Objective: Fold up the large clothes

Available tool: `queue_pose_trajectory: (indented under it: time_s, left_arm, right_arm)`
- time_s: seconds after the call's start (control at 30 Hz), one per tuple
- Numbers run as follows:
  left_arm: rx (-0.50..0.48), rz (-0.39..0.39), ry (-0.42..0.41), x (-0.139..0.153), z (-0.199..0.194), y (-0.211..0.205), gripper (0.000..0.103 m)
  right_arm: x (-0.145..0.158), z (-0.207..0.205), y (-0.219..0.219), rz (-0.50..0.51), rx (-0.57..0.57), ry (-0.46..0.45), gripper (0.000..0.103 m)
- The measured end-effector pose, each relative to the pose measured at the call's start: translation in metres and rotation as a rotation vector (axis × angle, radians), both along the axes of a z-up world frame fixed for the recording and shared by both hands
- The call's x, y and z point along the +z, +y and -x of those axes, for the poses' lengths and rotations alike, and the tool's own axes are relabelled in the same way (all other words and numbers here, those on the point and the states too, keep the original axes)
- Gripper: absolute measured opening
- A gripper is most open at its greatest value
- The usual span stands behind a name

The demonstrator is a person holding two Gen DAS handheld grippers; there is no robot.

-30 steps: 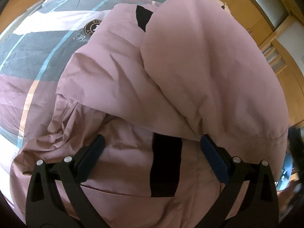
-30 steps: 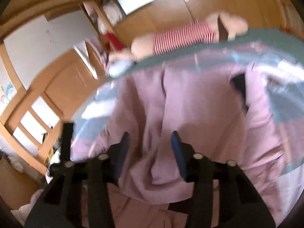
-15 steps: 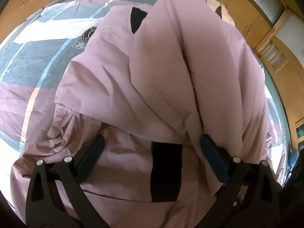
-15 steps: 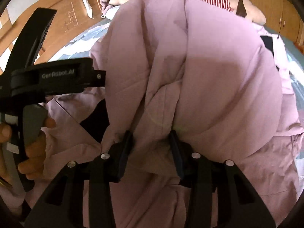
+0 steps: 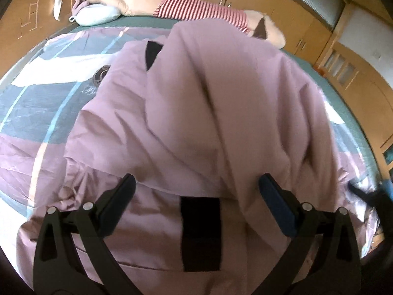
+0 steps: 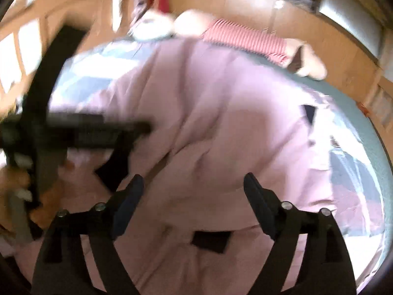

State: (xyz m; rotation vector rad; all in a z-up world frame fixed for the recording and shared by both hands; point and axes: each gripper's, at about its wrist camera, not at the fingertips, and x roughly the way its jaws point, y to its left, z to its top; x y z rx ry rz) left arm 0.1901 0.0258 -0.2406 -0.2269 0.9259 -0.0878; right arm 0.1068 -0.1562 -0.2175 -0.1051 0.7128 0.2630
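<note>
My right fingers (image 6: 194,204) have just been opening, with nothing pinched between them, and my left fingers (image 5: 196,204) gape empty above the big mauve quilted garment (image 5: 221,113) on the bed (image 5: 343,103), one half folded over, creases and further folds left.

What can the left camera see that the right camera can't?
Only the left wrist view shows the round logo on the bedspread, with the left gripper wide open over the pink garment.

Only the right wrist view shows the left gripper's body, held in a hand. The right gripper has just opened, with nothing pinched.

Both show the garment, its black patches and the striped plush toy.
</note>
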Motion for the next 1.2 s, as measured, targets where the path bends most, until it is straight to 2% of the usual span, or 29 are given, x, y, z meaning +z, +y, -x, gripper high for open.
queue_pose_trajectory:
  time_s: [0.07,0.13,0.2,0.23,0.37,0.43,0.53,0.63,0.7,0.73,0.8,0.9,0.97,1.07,1.2]
  left_arm:
    - [0.019,0.038,0.029,-0.007,-0.003,0.007,0.101]
    - [0.033,0.066,0.049,-0.012,-0.003,0.01,0.101]
    - [0.034,0.05,0.059,-0.016,-0.005,0.009,0.101]
    - [0.032,0.033,0.065,-0.017,-0.005,0.008,0.101]
    - [0.025,0.017,0.092,-0.023,-0.004,0.005,0.101]
    - [0.027,0.027,0.099,-0.026,-0.004,0.006,0.101]
    - [0.02,0.022,0.1,-0.024,-0.001,0.004,0.101]
    - [0.027,0.023,0.078,-0.014,0.002,0.006,0.101]
    - [0.035,-0.005,0.012,-0.001,0.008,0.005,0.101]
    - [0.036,-0.037,-0.026,0.005,0.012,0.003,0.101]
    - [0.026,-0.091,-0.043,0.007,0.014,-0.003,0.101]
    - [0.011,-0.149,0.016,-0.008,0.008,-0.011,0.101]
    - [0.012,-0.112,0.067,-0.02,0.003,-0.006,0.101]
    - [0.031,0.005,0.122,-0.03,-0.002,0.011,0.101]
    - [0.024,-0.029,0.113,-0.031,-0.002,0.009,0.101]
  right_arm:
    - [0.0,-0.005,-0.029,-0.077,-0.087,0.015,0.084]
    - [-0.014,-0.02,-0.046,-0.142,-0.15,0.093,0.084]
    - [-0.03,-0.042,-0.049,-0.157,-0.176,0.185,0.084]
    - [-0.042,-0.048,-0.046,-0.123,-0.186,0.223,0.085]
    - [-0.061,-0.049,-0.018,0.048,-0.183,0.186,0.091]
    - [-0.062,-0.048,-0.01,0.099,-0.189,0.165,0.093]
    - [-0.063,-0.049,-0.012,0.079,-0.19,0.166,0.095]
    - [-0.055,-0.043,-0.025,0.006,-0.203,0.155,0.095]
    - [-0.041,-0.038,-0.033,-0.054,-0.237,0.08,0.094]
    - [-0.03,-0.036,-0.037,-0.06,-0.263,0.032,0.094]
    - [-0.025,-0.037,-0.044,-0.033,-0.312,0.005,0.094]
    - [-0.045,-0.051,-0.054,-0.03,-0.34,0.107,0.094]
    - [-0.068,-0.061,-0.062,-0.105,-0.343,0.216,0.095]
    - [-0.074,-0.063,-0.066,-0.144,-0.345,0.242,0.099]
    - [-0.075,-0.063,-0.064,-0.125,-0.338,0.232,0.101]
